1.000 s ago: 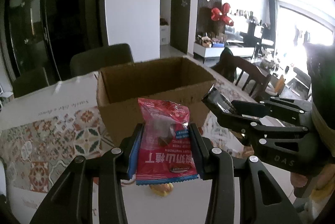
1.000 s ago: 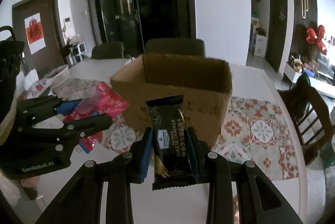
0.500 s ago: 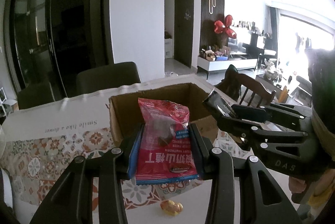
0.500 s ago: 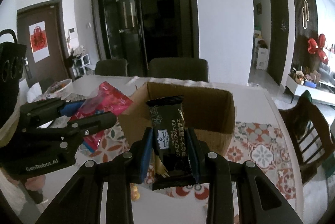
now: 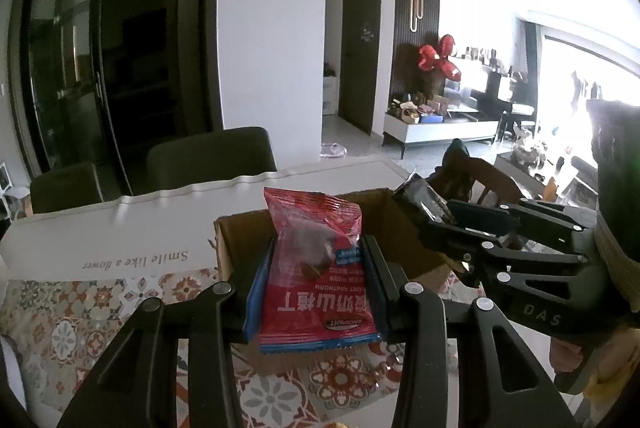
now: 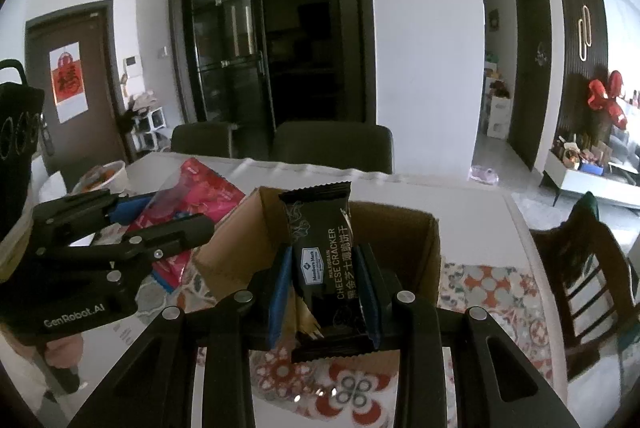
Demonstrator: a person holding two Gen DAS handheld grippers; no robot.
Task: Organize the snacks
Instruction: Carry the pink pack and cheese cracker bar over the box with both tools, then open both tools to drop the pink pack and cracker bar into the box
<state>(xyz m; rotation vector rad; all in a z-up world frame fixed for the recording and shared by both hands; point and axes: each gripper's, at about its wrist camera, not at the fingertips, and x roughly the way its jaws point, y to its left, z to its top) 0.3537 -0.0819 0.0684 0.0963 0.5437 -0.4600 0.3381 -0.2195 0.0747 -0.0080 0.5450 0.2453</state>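
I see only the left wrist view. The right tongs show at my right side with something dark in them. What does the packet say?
Observer: The right tongs are shut on a black cracker packet; it reads "CHEESE CRACKER".
Operator: Is there anything on the table to the left of the cardboard box?
Observer: Yes, a white bowl stands near the far left table edge; your view does not reach it.
Operator: What is behind that bowl?
Observer: A brown door with a red paper sign on it.
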